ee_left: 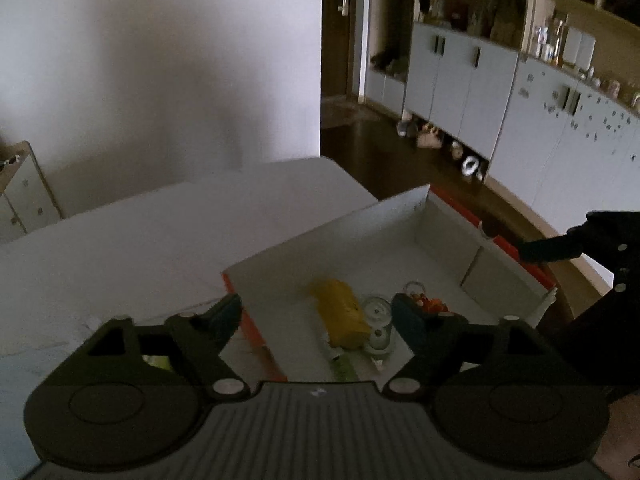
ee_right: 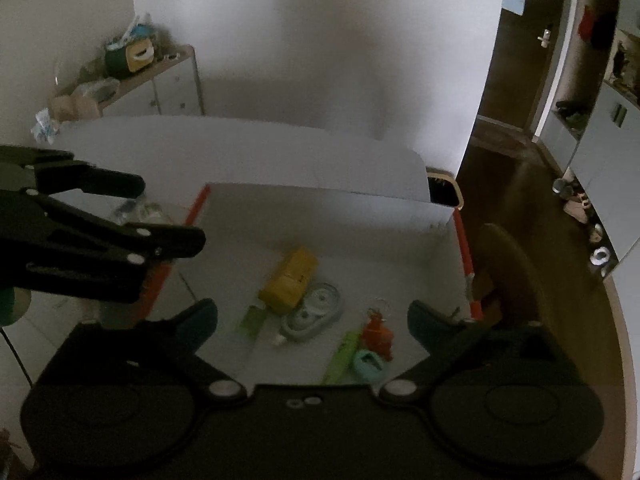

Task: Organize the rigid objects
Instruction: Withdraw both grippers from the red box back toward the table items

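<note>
Both grippers hover over the box (ee_right: 320,208) with jaws wide apart and nothing between them, left gripper (ee_left: 316,312) and right gripper (ee_right: 312,322), while yellow block (ee_right: 289,280), grey case (ee_right: 314,312), orange toy (ee_right: 378,336) lie loose on the box floor

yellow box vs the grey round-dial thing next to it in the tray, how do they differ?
Colour: the yellow box is solid yellow; the grey dispenser is pale grey and partly see-through.
Shape: the box is a flat-sided block; the dispenser is rounded, with two round wheels visible.
Position: the box lies farther back, the dispenser nearer the camera.
Shared: both rest side by side in the white tray, ungripped.
</note>
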The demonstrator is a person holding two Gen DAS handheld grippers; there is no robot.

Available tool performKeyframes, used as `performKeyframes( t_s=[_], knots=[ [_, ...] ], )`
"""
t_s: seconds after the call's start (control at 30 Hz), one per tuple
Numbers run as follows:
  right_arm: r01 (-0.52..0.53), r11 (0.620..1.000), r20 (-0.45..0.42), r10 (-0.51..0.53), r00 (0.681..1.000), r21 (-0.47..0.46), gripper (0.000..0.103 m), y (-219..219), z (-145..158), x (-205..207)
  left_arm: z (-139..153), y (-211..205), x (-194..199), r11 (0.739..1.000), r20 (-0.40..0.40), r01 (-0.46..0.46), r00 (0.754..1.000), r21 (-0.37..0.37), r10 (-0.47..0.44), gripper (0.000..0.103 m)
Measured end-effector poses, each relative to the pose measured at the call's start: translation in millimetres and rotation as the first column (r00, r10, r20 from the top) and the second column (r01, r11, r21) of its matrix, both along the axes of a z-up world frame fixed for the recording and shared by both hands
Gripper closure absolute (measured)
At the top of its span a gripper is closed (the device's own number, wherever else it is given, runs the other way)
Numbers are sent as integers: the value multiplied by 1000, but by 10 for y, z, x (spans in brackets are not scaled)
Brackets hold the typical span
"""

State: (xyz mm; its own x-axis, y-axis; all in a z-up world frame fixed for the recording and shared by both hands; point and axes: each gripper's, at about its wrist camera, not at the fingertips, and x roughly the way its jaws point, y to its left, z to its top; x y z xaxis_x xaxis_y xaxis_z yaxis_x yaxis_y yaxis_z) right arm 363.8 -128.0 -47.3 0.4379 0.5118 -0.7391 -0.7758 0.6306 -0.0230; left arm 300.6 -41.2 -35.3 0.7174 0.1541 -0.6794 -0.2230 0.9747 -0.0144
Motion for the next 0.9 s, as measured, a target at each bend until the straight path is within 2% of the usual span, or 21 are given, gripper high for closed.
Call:
performKeyframes(
  t_s=[0.4, 0.53, 0.9],
  knots=[
    [15, 991, -22, -12, 1000, 132, 0, 216, 121, -651, 46, 538, -698, 999, 84, 6, 996, -36, -3, 20],
    [14, 984, -27, -10, 1000, 177, 0, 368, 139, -861, 36, 741, -917, 1000, 94, 4, 996, -30, -1, 16],
    [-2, 980, -14, 5, 1000, 198, 1, 917, 18, -1325, -78, 1408, -1332, 999, 90, -48, 995, -10, 49, 16]
  ],
)
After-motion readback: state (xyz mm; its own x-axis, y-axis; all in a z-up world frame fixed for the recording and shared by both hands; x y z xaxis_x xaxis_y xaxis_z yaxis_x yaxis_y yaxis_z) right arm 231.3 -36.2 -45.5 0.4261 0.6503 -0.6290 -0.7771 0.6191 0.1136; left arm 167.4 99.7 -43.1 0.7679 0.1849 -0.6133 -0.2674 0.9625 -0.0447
